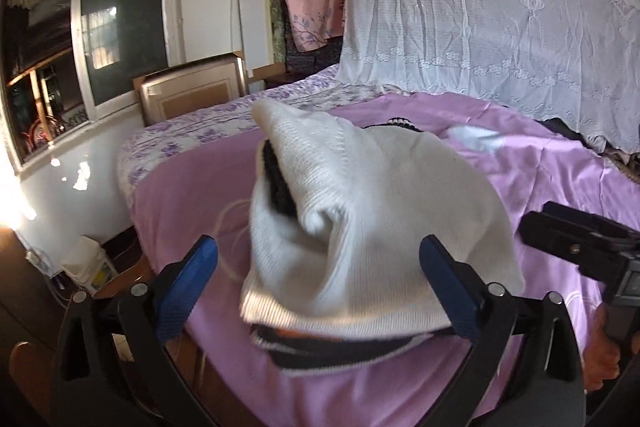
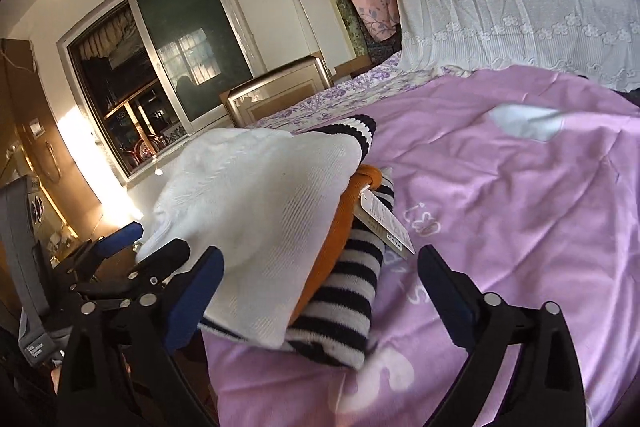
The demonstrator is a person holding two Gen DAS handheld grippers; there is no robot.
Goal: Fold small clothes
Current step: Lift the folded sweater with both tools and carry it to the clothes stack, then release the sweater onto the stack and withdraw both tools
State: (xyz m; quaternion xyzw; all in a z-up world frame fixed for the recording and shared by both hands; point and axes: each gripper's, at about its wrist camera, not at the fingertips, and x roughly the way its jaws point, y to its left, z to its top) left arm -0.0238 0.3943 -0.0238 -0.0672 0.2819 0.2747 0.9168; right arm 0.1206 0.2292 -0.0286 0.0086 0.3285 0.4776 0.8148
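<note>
Jaws apart, 2 grippers: left gripper (image 1: 318, 267), right gripper (image 2: 320, 277) | 1 white knit (image 2: 260, 219) | possibly 1 striped garment (image 2: 344, 287)

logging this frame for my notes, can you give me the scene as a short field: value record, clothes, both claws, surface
surface: pink-purple bedspread on a bed
top garment: white knit piece, crumpled on the pile
under it: orange garment and black-and-white striped knit
tag: white paper tag hanging by the orange garment
left claw: open, fingers either side of the white knit, grip not evident
right claw: open, straddling the pile's near edge
fold state: pile bunched, not folded flat
</note>
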